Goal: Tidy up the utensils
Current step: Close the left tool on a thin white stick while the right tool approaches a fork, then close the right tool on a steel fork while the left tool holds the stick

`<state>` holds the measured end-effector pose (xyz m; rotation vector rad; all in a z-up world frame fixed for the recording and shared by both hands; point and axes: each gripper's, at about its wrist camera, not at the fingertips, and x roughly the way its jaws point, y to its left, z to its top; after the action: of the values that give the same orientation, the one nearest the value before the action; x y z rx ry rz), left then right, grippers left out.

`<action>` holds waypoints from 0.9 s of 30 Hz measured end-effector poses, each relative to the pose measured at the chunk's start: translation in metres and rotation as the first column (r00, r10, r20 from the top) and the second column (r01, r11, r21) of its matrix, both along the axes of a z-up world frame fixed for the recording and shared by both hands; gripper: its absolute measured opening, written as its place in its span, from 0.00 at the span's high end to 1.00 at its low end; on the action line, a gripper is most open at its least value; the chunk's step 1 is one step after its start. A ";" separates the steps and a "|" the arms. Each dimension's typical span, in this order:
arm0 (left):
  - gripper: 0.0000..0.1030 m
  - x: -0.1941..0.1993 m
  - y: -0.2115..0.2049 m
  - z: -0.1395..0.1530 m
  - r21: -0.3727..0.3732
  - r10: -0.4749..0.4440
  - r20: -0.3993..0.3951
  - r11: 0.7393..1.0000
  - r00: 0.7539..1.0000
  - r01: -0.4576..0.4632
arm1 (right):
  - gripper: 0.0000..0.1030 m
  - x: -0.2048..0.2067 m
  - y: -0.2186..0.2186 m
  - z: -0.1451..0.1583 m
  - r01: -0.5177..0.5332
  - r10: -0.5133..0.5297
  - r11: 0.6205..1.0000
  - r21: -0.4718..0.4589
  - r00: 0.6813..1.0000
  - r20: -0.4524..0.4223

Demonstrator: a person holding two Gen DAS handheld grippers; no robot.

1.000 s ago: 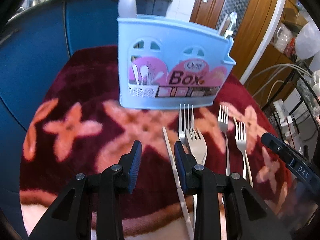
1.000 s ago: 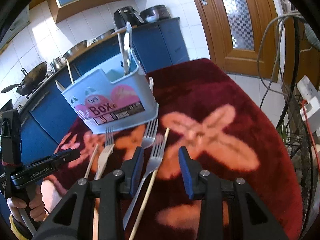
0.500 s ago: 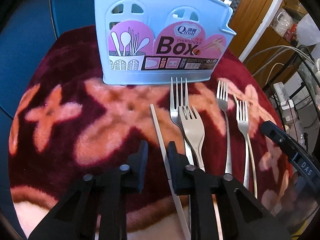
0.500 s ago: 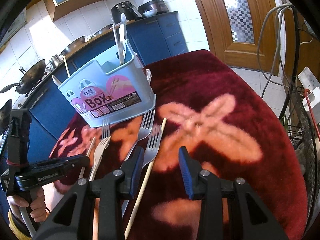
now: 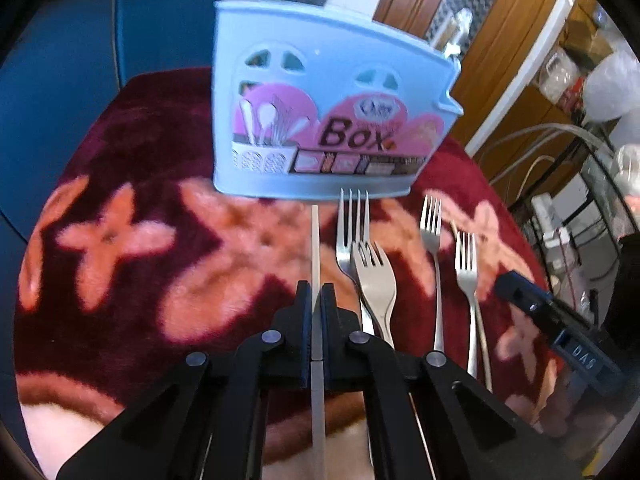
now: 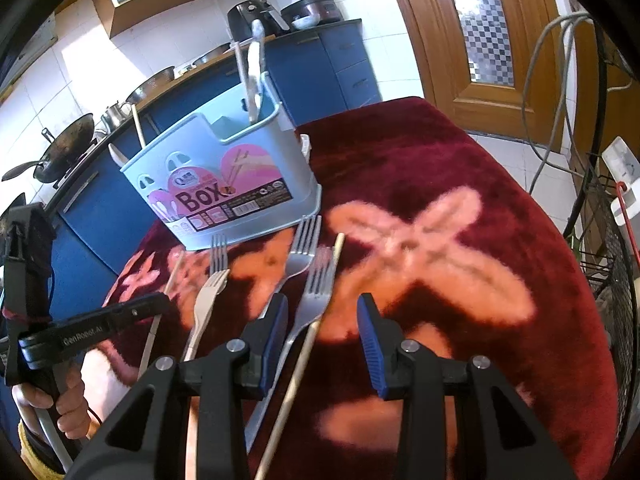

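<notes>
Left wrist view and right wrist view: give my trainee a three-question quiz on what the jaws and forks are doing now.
1. True or false: the left gripper has its jaws shut on a chopstick.
2. How many forks lie on the cloth before the blue box?
3. The right gripper is: A open, B shut on a fork.

Key: 1 true; 2 four; 3 A.

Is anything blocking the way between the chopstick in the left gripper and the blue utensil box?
Nothing visible: the left gripper holds the chopstick, pointing straight at the utensil box. The forks lie off to its right.
</notes>
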<state>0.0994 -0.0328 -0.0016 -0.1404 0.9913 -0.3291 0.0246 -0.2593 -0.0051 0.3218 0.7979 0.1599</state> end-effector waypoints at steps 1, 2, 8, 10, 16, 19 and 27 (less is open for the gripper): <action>0.97 0.000 0.004 0.003 -0.010 0.013 0.010 1.000 1.000 -0.013 | 0.62 0.001 0.003 0.001 -0.008 0.008 1.000 -0.001 1.000 -0.001; 0.97 -0.001 0.008 0.005 -0.015 0.024 0.022 1.000 0.999 -0.024 | 0.62 0.002 0.006 0.002 -0.014 0.014 1.000 -0.001 1.000 -0.002; 0.98 -0.004 0.028 0.019 -0.020 0.077 0.092 0.997 0.993 -0.076 | 0.62 0.009 0.032 0.004 -0.076 0.075 0.997 -0.015 0.997 -0.015; 0.98 -0.005 0.037 0.023 -0.013 0.096 0.117 0.995 0.989 -0.095 | 0.62 0.012 0.041 0.004 -0.094 0.094 0.995 -0.016 0.995 -0.022; 0.98 -0.007 0.057 0.027 -0.009 0.136 0.152 0.991 0.979 -0.136 | 0.62 0.023 0.063 0.000 -0.149 0.149 0.989 -0.009 0.987 -0.059; 0.98 -0.007 0.062 0.025 -0.012 0.147 0.156 0.989 0.977 -0.147 | 0.62 0.029 0.073 -0.005 -0.179 0.179 0.984 0.001 0.980 -0.086; 0.98 -0.007 0.070 0.021 -0.043 0.152 0.152 0.988 0.977 -0.147 | 0.62 0.045 0.090 -0.012 -0.215 0.215 0.976 0.016 0.966 -0.140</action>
<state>0.0926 0.0371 0.0198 -0.2139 0.8168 -0.2143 0.0697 -0.1692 -0.0168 0.2485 0.9726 0.3447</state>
